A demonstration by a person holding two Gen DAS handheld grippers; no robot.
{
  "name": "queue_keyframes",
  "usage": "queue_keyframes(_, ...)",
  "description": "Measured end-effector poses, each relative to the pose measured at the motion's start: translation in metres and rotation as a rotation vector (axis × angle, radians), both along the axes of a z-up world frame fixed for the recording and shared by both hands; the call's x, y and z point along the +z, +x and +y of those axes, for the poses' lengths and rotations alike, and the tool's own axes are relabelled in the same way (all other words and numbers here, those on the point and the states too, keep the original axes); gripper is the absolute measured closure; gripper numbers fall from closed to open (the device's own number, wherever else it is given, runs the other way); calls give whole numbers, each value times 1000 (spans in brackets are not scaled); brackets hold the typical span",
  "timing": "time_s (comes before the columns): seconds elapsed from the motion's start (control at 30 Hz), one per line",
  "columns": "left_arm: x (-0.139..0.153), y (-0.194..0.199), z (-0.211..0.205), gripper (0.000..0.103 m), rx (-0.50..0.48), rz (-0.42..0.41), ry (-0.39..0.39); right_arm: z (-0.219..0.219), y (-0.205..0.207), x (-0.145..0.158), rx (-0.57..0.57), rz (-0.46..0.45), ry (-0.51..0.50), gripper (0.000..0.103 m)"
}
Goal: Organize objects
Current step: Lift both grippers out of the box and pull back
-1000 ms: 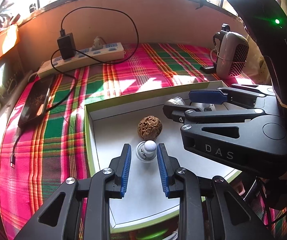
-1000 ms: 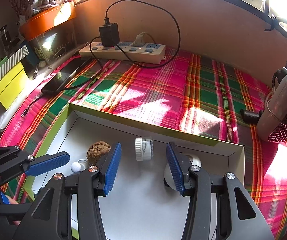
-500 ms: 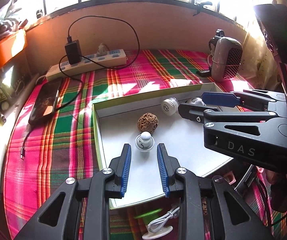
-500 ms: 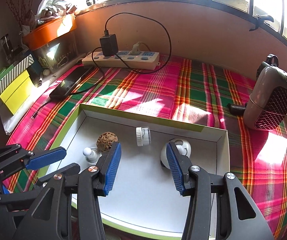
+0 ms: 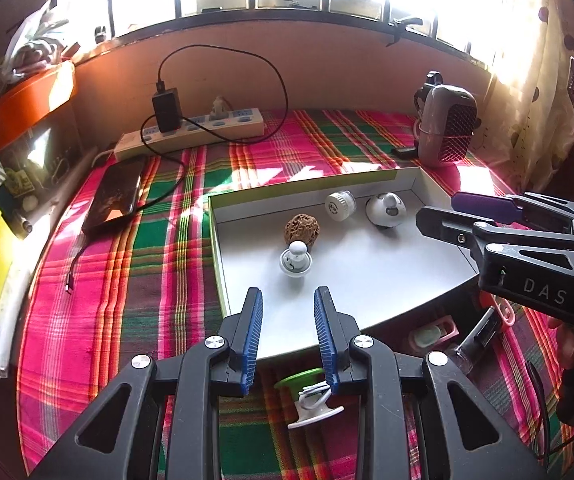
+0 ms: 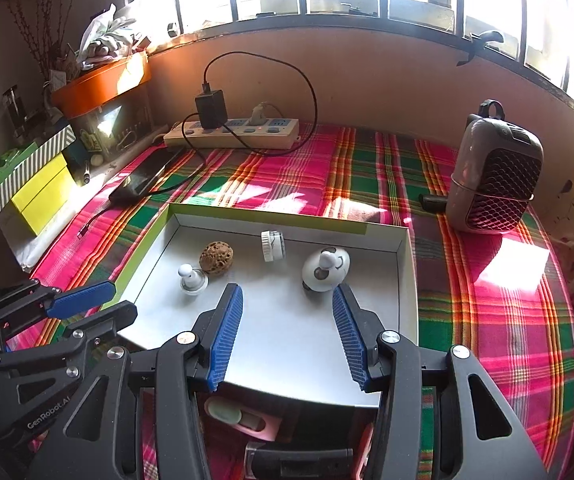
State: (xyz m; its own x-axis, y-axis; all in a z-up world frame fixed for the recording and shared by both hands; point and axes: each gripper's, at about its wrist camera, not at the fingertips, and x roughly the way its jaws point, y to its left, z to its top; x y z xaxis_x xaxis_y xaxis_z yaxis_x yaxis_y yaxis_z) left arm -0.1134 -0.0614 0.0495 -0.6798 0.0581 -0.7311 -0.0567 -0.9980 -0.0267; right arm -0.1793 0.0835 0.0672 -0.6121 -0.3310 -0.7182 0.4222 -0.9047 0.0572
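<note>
A shallow white tray (image 5: pixel 367 276) (image 6: pixel 287 332) with a green rim lies on the plaid cloth. In it sit a brown walnut (image 5: pixel 302 230) (image 6: pixel 216 257), a small white knob piece (image 5: pixel 296 262) (image 6: pixel 191 278), a white ribbed cap (image 5: pixel 340 205) (image 6: pixel 273 245) on its side, and a round white toy (image 5: pixel 385 209) (image 6: pixel 325 269). My left gripper (image 5: pixel 288 292) (image 6: pixel 121 300) hovers open over the tray's near left part, with nothing between its fingers. Over the tray's near edge, my right gripper (image 6: pixel 287 290) (image 5: pixel 439 210) stands open and wider, also holding nothing.
Past the tray's near edge lie a green-and-white cable winder (image 5: pixel 307 392) and a pink case (image 6: pixel 243 418). A power strip (image 5: pixel 191 132) with a charger, a phone (image 5: pixel 115 196) and a small heater (image 6: pixel 495 176) stand farther back. Boxes (image 6: pixel 43 196) line the left side.
Both grippers have drawn back and upward from the tray, so its objects look farther off. The clutter in front of the tray has come into view. Jaw widths are unchanged.
</note>
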Motion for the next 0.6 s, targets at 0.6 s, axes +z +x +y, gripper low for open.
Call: queue_keyframes(0.6, -8, 41, -34, 78, 35, 0, 102, 47, 48, -11, -98, 5, -26, 55)
